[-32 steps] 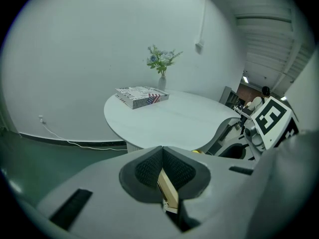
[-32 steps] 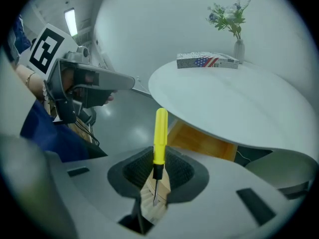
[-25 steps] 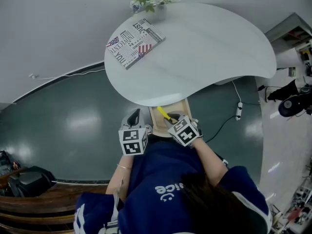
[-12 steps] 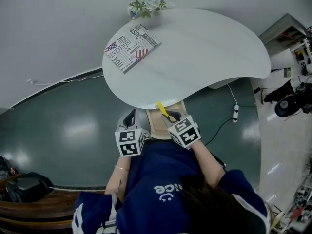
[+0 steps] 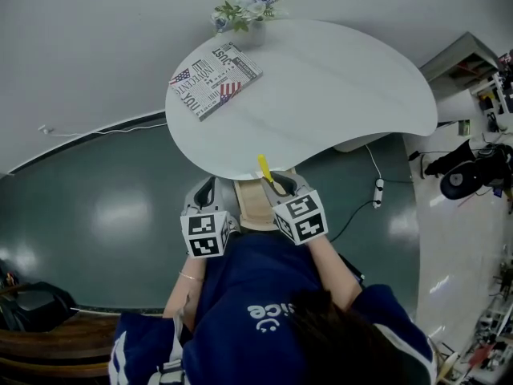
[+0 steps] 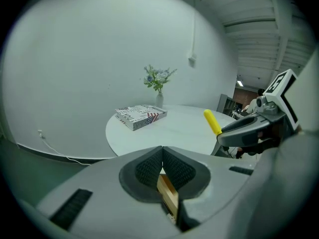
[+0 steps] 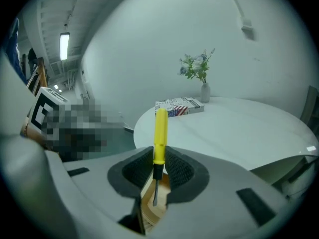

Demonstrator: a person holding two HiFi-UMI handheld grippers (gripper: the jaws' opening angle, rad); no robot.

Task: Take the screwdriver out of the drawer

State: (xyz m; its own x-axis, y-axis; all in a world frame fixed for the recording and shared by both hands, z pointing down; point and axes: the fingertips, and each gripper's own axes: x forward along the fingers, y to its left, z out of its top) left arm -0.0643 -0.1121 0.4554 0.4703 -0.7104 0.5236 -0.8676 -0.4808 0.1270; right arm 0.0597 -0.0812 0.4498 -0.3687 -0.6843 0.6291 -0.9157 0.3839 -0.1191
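A screwdriver (image 7: 159, 136) with a yellow handle stands upright between the pads of my right gripper (image 7: 159, 159), which is shut on it just above the dark shaft. In the head view the screwdriver (image 5: 265, 172) sticks out past my right gripper (image 5: 277, 188) over the table's near edge. Below it the wooden drawer (image 5: 253, 204) stands pulled out. My left gripper (image 5: 207, 192) hovers just left of the drawer. Its pads meet with nothing between them, so the left gripper (image 6: 162, 149) is shut. The yellow handle (image 6: 212, 122) also shows at the right in the left gripper view.
A white rounded table (image 5: 337, 87) carries a printed book (image 5: 215, 79) and a vase of flowers (image 5: 240, 2) at its far side. A power strip (image 5: 377, 189) and its cable lie on the dark green floor to the right.
Both grippers have risen. The right one has lifted the screwdriver up from the drawer, and its yellow handle now reaches over the table's edge.
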